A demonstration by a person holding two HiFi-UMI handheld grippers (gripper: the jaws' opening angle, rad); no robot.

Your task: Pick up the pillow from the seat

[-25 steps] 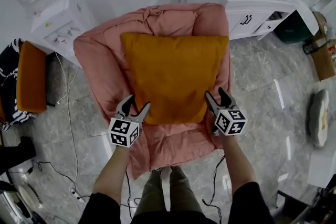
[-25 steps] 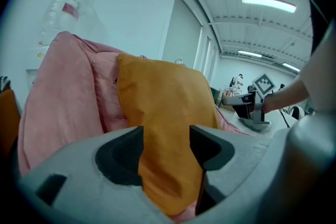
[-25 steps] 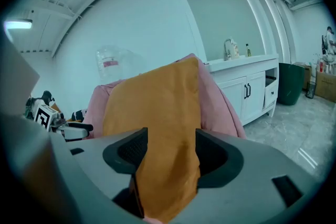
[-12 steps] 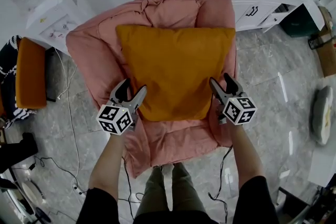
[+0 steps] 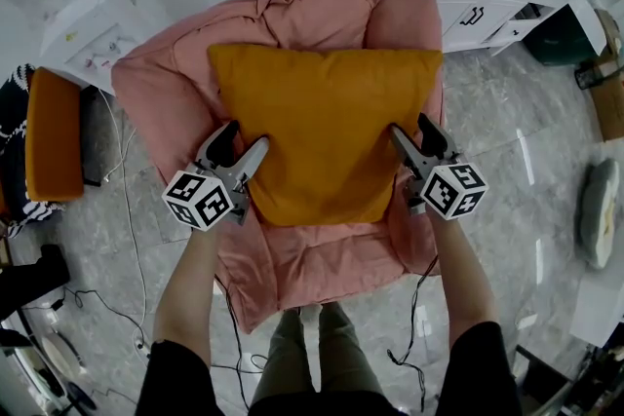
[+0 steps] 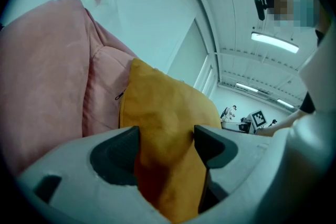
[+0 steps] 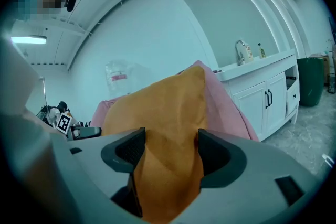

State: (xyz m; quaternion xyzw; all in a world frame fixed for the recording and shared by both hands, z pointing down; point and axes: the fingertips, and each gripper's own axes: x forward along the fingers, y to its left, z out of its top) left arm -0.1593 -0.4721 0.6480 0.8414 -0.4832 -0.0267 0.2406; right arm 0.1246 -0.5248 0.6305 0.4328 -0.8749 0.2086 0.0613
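Advanced up both sides of the orange pillow [image 5: 327, 127]; kept opening left gripper [image 5: 244, 136] and right gripper [image 5: 410, 125], straddling its edges unclamped, for a two-sided lift.

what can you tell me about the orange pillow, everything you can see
The orange pillow is plump, roughly square, in soft matte fabric, lightly creased. It leans against the backrest of the pink armchair, lower edge on the seat. Its side edges sit between the opening jaws of the left gripper and the right gripper; neither clamps it yet.
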